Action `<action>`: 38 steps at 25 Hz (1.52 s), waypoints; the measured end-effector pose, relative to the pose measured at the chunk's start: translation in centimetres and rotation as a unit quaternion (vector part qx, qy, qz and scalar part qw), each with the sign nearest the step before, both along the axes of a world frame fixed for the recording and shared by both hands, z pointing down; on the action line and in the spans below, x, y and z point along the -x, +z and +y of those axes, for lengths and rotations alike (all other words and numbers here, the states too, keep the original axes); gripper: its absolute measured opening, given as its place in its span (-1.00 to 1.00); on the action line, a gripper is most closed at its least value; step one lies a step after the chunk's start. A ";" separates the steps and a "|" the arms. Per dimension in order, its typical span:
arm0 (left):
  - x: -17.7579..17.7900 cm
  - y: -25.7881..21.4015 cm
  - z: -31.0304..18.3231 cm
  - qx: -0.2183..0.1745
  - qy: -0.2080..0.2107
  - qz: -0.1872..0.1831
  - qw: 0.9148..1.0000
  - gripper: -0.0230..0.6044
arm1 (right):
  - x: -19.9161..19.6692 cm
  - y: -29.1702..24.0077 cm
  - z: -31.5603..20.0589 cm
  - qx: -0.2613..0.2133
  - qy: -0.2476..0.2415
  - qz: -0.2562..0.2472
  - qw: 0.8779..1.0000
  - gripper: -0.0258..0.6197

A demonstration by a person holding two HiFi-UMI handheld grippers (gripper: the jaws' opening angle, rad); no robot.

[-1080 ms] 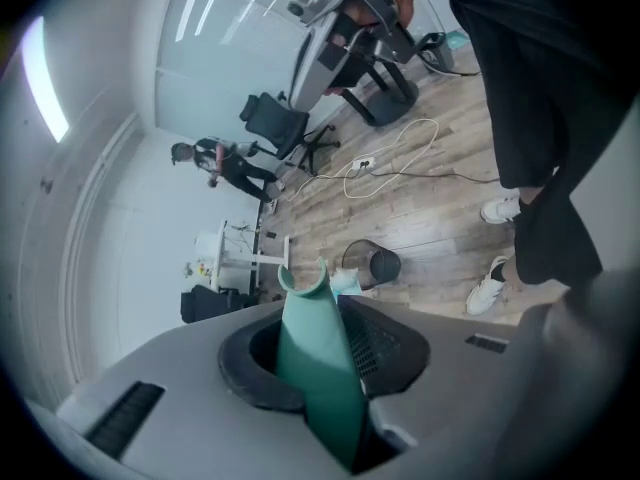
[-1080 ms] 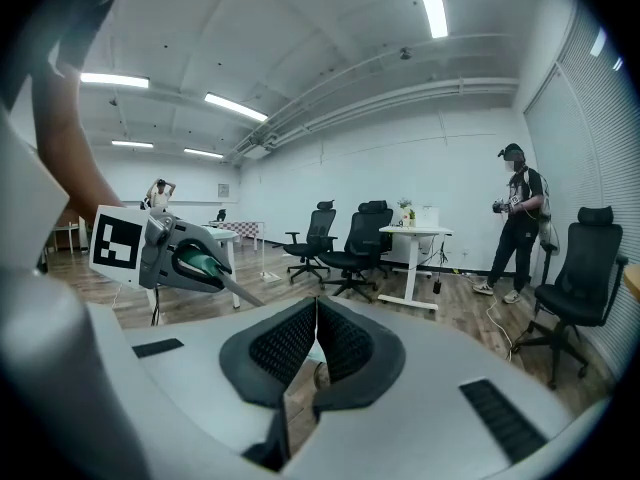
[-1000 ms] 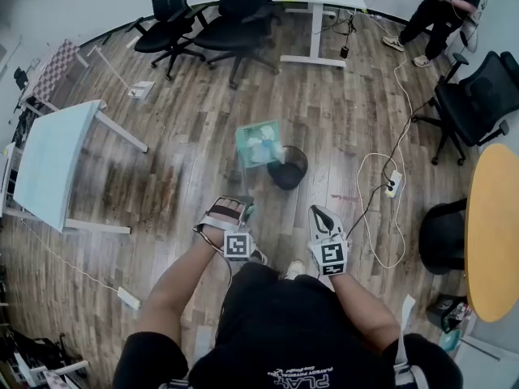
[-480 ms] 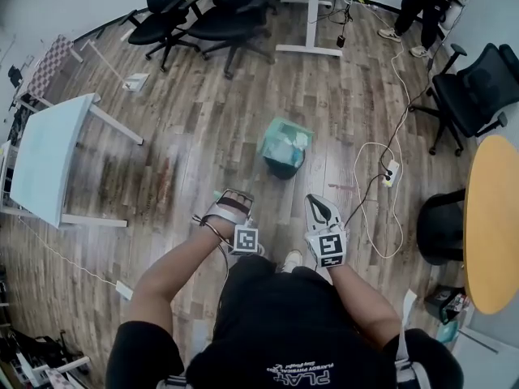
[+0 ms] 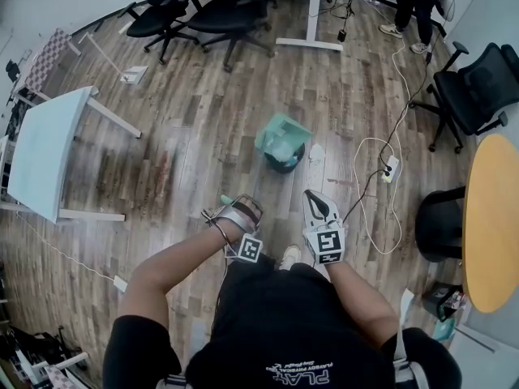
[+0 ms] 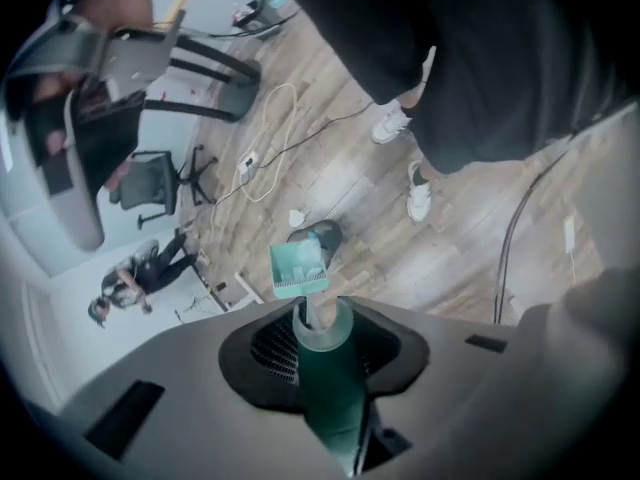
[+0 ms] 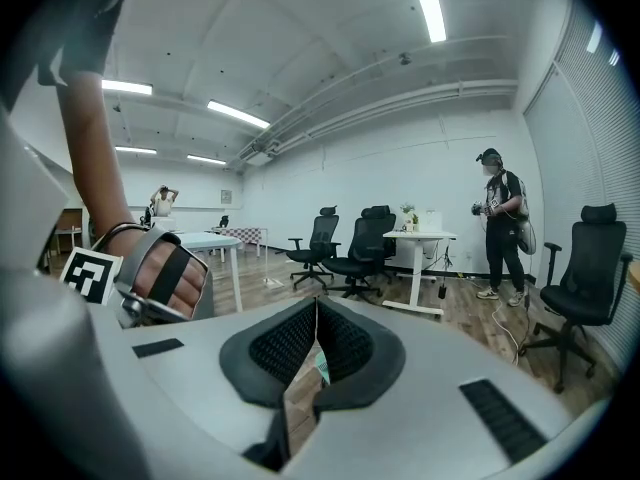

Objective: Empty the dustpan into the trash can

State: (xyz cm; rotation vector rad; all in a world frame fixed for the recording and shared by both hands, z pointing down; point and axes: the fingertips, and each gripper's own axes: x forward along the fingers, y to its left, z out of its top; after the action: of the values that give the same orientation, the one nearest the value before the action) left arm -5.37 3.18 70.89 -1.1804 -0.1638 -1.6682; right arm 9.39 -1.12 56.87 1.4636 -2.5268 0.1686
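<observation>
1. Teal dustpan [image 5: 281,136] hangs tilted over the black trash can [image 5: 285,164], out on the wooden floor [image 5: 195,128] beyond my feet, with pale scraps showing in the pan.
2. My left tongs [image 6: 325,333] are clamped on the dustpan's long green handle [image 6: 335,398], which runs from the jaws out to the pan.
3. My right tongs [image 7: 315,343] are closed with nothing between them, pointing across the room, just right of the left tongs.
4. A white scrap [image 5: 316,152] lies on the floor just right of the can, and a white cable [image 5: 369,193] loops farther right.
</observation>
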 end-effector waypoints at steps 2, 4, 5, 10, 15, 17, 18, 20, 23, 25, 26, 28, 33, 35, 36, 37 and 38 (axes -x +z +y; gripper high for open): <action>-0.1 2.5 1.9 0.023 0.037 -0.039 0.998 -0.58 | 0.1 0.2 0.1 0.003 -0.002 0.000 1.000 -0.84; -0.4 3.8 3.9 0.052 0.056 -0.067 0.995 -0.58 | 0.1 0.5 0.3 0.005 -0.002 -0.001 1.000 -0.84; -0.5 4.3 4.6 0.060 0.061 -0.081 0.993 -0.58 | 0.1 0.6 0.3 0.006 -0.003 -0.001 1.000 -0.84; 0.4 5.8 5.9 0.067 0.073 -0.148 0.984 -0.55 | -0.2 0.9 0.5 0.010 -0.004 0.002 1.000 -0.84; 1.0 5.8 5.5 0.065 0.083 -0.174 0.979 -0.55 | -0.1 1.0 0.5 0.012 -0.006 0.000 1.000 -0.84; 0.9 5.7 5.4 0.062 0.083 -0.175 0.979 -0.55 | 0.0 1.1 0.8 0.012 -0.007 0.000 1.000 -0.84; 0.9 5.7 5.3 0.062 0.082 -0.176 0.979 -0.55 | 0.0 1.2 0.9 0.012 -0.007 0.000 1.000 -0.84; 0.9 5.8 5.3 0.060 0.082 -0.178 0.979 -0.55 | 0.0 1.3 1.1 0.012 -0.009 0.000 1.000 -0.84; 0.9 5.6 5.1 0.056 0.082 -0.183 0.978 -0.55 | 0.1 1.2 1.3 0.010 -0.011 0.001 1.000 -0.84; 1.0 5.5 4.9 0.052 0.082 -0.188 0.977 -0.55 | 0.0 1.2 1.3 0.009 -0.012 0.002 1.000 -0.84; 1.1 5.5 4.8 0.052 0.083 -0.193 0.976 -0.54 | 0.0 1.2 1.3 0.009 -0.012 0.003 1.000 -0.84; 1.5 5.7 4.9 0.058 0.087 -0.208 0.973 -0.54 | 0.1 1.3 1.4 0.010 -0.013 0.004 1.000 -0.84; 2.0 7.6 4.9 0.062 0.094 -0.239 0.965 -0.51 | 0.6 1.9 1.4 0.011 -0.017 0.008 1.000 -0.84; 1.5 7.9 5.3 0.064 0.087 -0.233 0.967 -0.52 | 0.8 1.6 1.3 0.008 -0.018 0.005 1.000 -0.84; 1.1 7.9 5.7 0.067 0.083 -0.228 0.968 -0.52 | 0.8 1.4 1.3 0.006 -0.018 0.004 1.000 -0.84; 0.8 7.9 6.1 0.071 0.081 -0.224 0.969 -0.52 | 0.8 1.3 1.4 0.005 -0.017 0.004 1.000 -0.84; 0.7 7.9 6.4 0.073 0.079 -0.222 0.969 -0.52 | 0.7 1.2 1.4 0.005 -0.015 0.003 1.000 -0.84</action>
State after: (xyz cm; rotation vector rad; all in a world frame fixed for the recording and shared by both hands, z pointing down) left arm -6.05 9.58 78.82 -0.8560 -0.6548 -1.7773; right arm 8.66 0.31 58.09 1.4185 -2.5384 0.1696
